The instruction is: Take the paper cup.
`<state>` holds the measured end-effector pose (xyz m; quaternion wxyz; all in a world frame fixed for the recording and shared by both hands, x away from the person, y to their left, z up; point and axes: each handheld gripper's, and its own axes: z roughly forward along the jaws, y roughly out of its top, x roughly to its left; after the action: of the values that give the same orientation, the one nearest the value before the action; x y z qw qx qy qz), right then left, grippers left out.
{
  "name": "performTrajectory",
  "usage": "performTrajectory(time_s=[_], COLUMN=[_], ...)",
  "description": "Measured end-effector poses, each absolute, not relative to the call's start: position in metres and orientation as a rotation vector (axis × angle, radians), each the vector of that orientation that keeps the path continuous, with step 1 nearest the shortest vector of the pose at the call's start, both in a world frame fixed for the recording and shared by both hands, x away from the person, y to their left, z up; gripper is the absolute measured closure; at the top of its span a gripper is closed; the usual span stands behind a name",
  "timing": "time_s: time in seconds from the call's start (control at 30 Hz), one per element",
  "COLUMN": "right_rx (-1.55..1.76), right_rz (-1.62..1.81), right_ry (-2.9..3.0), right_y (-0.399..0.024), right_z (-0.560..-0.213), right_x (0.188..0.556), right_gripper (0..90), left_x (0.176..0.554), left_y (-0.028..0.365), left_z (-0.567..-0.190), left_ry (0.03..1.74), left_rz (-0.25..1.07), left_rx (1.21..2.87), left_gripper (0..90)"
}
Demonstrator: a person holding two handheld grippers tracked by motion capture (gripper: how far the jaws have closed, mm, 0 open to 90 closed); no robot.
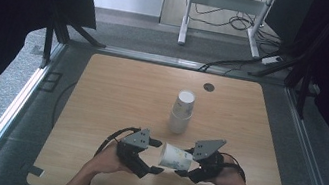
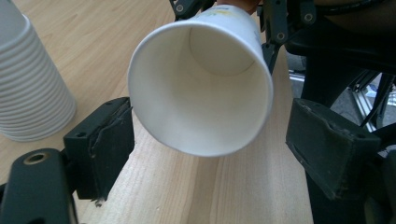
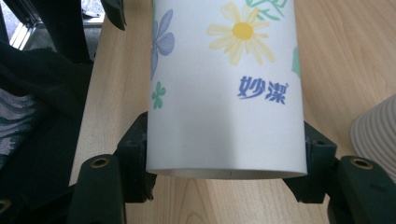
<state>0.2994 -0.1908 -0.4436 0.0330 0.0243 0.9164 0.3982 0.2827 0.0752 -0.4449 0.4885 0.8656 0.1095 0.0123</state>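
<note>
A: In the right gripper view the paper cup (image 3: 224, 88) is cut off by the top edge, and the cup stack (image 3: 376, 135) runs off the right edge.

B: The left gripper view crops that stack at the left too. In the high view the cup's printed pattern is too small to tell.

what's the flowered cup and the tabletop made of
Flowered cup: likely paper, matte white with printed flowers and thin rolled rim. Tabletop: looks like wood-grain laminate or veneer, smooth light finish; which one is unclear.
</note>
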Motion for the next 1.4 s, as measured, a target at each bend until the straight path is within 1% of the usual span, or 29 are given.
performTrajectory(time_s=[0.37,0.6,1.03,1.4], right_rx=[0.003,-0.019,-0.015,-0.001], right_rz=[1.240,1.235,1.194,1.187], right_ry=[2.830,2.833,2.866,2.885], right_y=[-0.1866,-0.1852,-0.1839,-0.1835], right_z=[-0.4477,-0.4487,-0.4521,-0.4538], right_x=[0.2956,0.2946,0.2968,0.2985], right_gripper=[37.0,37.0,37.1,36.8], left_x=[0.2839,0.2839,0.2822,0.2818], left_y=[0.0728,0.0705,0.0706,0.0707], left_z=[-0.4508,-0.4526,-0.4528,-0.4516], left_ry=[0.261,0.253,0.245,0.243], left_rz=[-0.008,-0.007,0.019,0.028], left_rx=[2.087,2.097,2.112,2.112], left_gripper=[16.2,22.0,29.9,31.6])
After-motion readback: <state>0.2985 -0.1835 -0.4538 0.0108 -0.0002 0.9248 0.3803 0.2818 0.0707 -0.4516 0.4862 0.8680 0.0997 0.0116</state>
